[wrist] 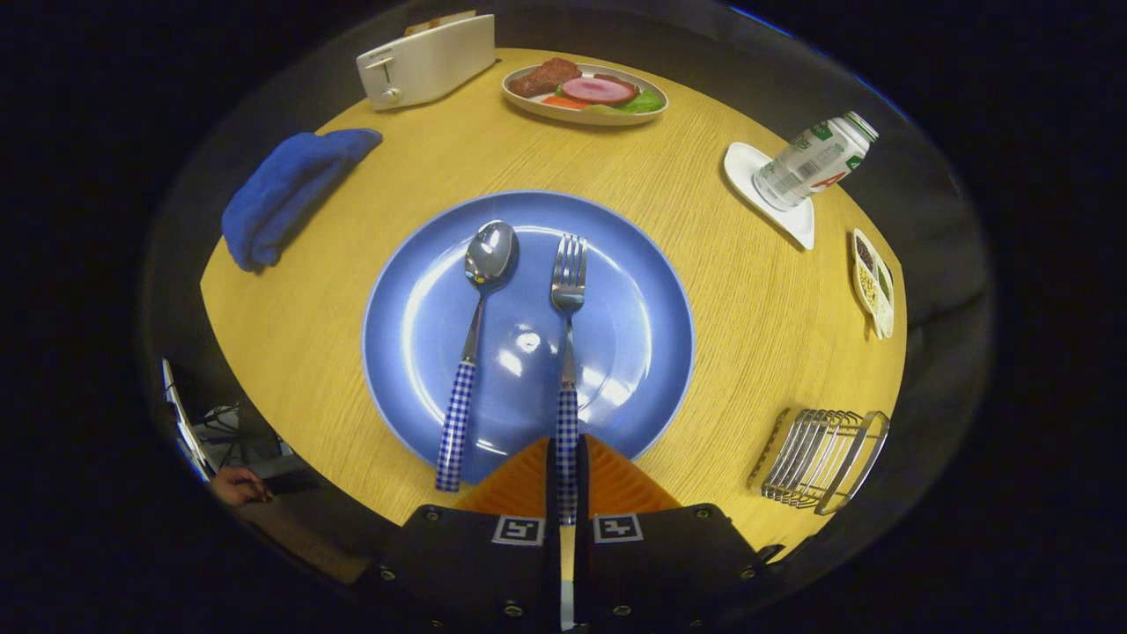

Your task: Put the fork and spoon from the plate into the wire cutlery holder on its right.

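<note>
A blue plate (634,335) lies in the middle of a round wooden table (748,317). On it, side by side, are a spoon (489,255) on the left and a fork (569,273) on the right, both with blue checked handles pointing toward me. My gripper (566,445) is at the plate's near rim, and its two fingers are closed on the end of the fork's handle, which runs between them. The fork still lies flat on the plate. The spoon's handle lies just left of the fingers. The wire cutlery holder (823,458) stands to the right of the plate, near the table edge.
Beyond the plate are a white toaster (427,62), a folded blue cloth (290,189) and a dish of food (585,92). At the far right, a bottle (814,163) stands on a white dish (792,220), beside a small divided dish (873,282). A hand (236,486) shows off the table's left.
</note>
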The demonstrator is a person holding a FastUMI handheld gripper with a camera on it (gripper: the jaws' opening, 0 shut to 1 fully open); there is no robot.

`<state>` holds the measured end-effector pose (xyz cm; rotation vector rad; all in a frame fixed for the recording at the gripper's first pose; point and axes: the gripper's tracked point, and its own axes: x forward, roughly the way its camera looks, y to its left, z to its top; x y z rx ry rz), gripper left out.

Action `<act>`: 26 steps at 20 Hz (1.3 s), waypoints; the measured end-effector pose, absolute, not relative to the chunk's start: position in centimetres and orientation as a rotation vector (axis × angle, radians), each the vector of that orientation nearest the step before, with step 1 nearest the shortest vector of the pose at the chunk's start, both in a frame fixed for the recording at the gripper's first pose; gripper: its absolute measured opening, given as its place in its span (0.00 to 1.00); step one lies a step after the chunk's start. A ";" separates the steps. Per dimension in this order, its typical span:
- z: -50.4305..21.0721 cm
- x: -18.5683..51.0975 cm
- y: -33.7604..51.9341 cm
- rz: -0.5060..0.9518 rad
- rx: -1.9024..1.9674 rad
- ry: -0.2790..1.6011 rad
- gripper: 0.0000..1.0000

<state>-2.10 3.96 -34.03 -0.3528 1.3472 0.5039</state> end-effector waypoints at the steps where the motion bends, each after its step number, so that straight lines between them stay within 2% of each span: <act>1: -33.7 -1.9 3.5 0.521 -0.348 1.348 0.06; 10: -26.6 -3.9 -3.2 0.717 -0.334 1.504 0.06; 18: -21.9 -3.9 -13.4 0.612 -0.462 1.560 0.06; 26: -20.7 -4.5 -19.8 0.521 -0.594 1.636 0.06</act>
